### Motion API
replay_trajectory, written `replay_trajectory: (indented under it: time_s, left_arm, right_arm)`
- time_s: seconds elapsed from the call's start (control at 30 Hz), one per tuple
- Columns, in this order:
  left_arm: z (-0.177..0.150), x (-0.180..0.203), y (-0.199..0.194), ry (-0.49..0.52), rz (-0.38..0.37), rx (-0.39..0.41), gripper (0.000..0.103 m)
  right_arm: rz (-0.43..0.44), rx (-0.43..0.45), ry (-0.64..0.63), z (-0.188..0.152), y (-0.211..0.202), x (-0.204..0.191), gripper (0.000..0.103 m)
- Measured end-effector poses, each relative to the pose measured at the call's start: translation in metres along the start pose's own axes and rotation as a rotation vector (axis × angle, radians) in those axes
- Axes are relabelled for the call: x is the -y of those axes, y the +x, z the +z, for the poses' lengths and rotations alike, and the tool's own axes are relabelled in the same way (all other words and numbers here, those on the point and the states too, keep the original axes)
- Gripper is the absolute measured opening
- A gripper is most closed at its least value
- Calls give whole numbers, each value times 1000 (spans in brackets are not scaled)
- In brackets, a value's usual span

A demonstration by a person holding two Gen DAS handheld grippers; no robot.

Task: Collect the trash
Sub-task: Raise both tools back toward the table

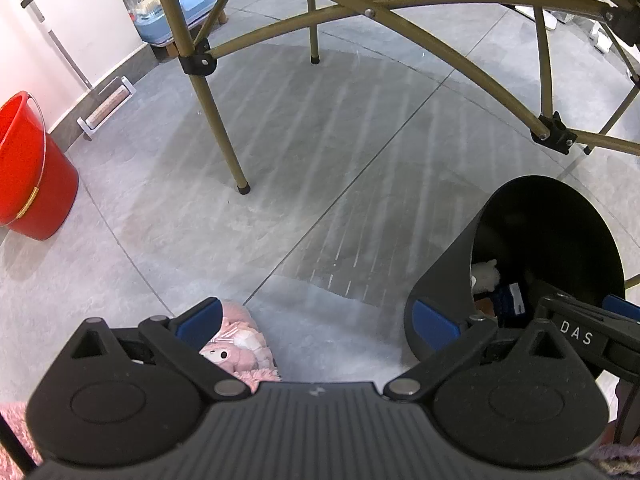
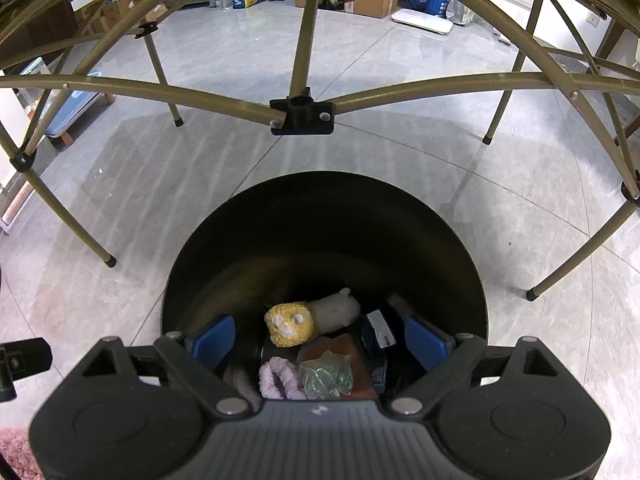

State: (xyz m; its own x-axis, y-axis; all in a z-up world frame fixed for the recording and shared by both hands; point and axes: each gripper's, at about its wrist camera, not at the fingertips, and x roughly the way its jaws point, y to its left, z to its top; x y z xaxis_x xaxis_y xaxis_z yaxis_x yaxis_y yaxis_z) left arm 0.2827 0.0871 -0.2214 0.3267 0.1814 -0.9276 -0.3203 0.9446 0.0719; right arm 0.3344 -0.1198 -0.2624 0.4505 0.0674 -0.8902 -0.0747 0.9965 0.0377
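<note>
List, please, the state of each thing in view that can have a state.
black bin: upright, uncovered, partly filled
yellow plush toy: lying inside the bin
green wrapper: crumpled, in the bin
right gripper: jaws open over the bin, holding nothing
left gripper: jaws open, holding nothing
red bucket: upright on the floor

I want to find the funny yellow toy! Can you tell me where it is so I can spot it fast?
Look for the big black bin standing on the grey floor under the folding table. Deep inside it lies a heap of thrown-away things, and the yellow toy sits at the back of that heap. It is the only knitted yellow piece, joined to a fluffy white part, unlike the lilac scrunchie and crumpled green wrapper nearer the camera.
</note>
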Motion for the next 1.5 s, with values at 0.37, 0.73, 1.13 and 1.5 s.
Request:
replay_trajectory:
  time_s: [0.37, 0.73, 1.13, 1.5]
  left_arm:
    - [4, 3, -21, 1, -17, 104, 103]
    - [12, 11, -66, -8, -25, 321, 103]
    - [34, 40, -123, 14, -74, 572, 103]
    - [80, 86, -148, 78, -121, 700, 103]
  right_arm:
    - [-1, 84, 1, 10, -27, 5, 92]
    - [-26, 306, -1, 26, -91, 22, 103]
    - [-2, 594, 59, 46, -164, 70, 103]
    - [-90, 768, 72, 85, -184, 119, 103]
